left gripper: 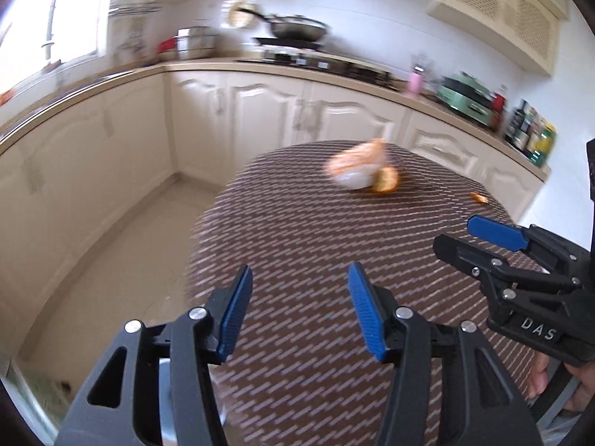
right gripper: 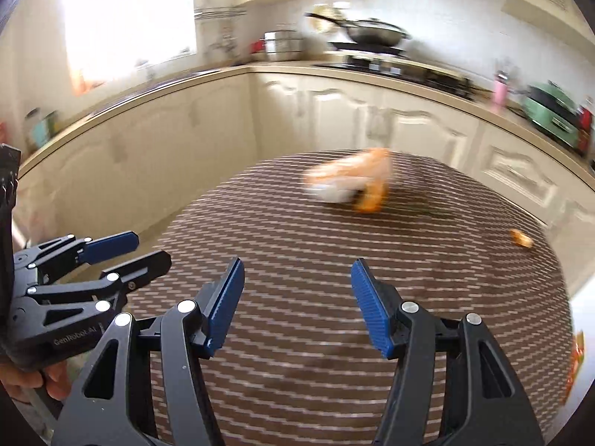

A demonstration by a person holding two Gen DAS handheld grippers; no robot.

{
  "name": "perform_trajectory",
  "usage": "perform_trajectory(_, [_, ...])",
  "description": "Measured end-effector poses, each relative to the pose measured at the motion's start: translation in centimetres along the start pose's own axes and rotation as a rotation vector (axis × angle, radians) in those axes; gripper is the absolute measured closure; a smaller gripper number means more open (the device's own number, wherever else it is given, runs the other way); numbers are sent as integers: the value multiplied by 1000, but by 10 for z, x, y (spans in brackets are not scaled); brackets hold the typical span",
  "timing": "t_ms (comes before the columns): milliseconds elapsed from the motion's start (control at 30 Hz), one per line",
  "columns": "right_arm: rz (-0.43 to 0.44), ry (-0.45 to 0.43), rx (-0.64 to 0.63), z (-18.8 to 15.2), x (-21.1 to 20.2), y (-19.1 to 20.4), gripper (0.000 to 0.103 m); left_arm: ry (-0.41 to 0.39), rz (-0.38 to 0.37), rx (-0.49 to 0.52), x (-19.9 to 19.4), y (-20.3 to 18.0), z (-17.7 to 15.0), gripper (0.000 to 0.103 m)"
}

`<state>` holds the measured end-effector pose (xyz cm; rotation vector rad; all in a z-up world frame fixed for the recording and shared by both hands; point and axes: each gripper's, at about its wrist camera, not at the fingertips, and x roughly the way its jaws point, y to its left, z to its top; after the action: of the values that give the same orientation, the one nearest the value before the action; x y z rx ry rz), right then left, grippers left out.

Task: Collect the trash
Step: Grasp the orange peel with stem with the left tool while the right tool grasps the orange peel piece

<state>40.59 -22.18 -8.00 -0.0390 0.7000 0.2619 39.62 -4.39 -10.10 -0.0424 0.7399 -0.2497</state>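
Note:
A white bowl (left gripper: pixel 353 178) heaped with orange peel sits at the far side of a round table with a brown woven cloth (left gripper: pixel 316 260). A peel piece (left gripper: pixel 386 182) leans on its right side, and a small scrap (left gripper: pixel 479 197) lies near the right edge. My left gripper (left gripper: pixel 299 286) is open and empty over the near table. My right gripper (right gripper: pixel 297 282) is open and empty, beside it. The bowl (right gripper: pixel 334 189) and the scrap (right gripper: pixel 522 238) show blurred in the right wrist view.
Cream kitchen cabinets (left gripper: pixel 260 111) and a counter curve round behind the table. A wok (left gripper: pixel 297 28) on the stove, a green appliance (left gripper: pixel 468 98) and bottles stand on the counter. Tiled floor (left gripper: pixel 130 252) lies left of the table.

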Motion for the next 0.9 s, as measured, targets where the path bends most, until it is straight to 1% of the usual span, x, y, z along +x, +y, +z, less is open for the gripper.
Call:
perform_trajectory(67, [-45,-1,26,-1,0,-29,46,9,-43,40,21,-29,14,50])
perform_trajectory(200, [-128,8,82,-10,-2,-90,46,47,-79,106,66,-73,35,50])
perform_trajectory(333, [-178,12,128,-15,2,-133,46,69,-64,142,107,-100,51,50])
perform_trajectory(367, [-186,14,143,-16,4,-146,46,72,-50,155,117,-106,55,50])
perform_trajectory(467, [-202,27,170,-20,15,-169,45,76,-39,155,141,-119,67,50])
perform_trajectory(567, [-206,46,192,-22,27,-187,45,70,-28,155,158,-129,78,50])
perform_trajectory(700, [-226,60,207,-24,34,-204,44,71,32,178,181,-138,86,51])
perform_trajectory(733, [-229,65,213,-21,37,-209,44,80,33,173,187,-139,88,51])
perform_trajectory(800, [-237,74,232,-18,45,-220,44,97,28,174,195,-140,91,62])
perform_trajectory(833, [-245,79,246,-14,48,-227,44,105,25,181,199,-143,93,73])
perform_trajectory(867, [-252,80,251,-12,51,-230,44,104,25,183,201,-144,95,79])
perform_trajectory(900, [-266,78,250,-8,54,-234,44,104,19,184,203,-146,97,80])
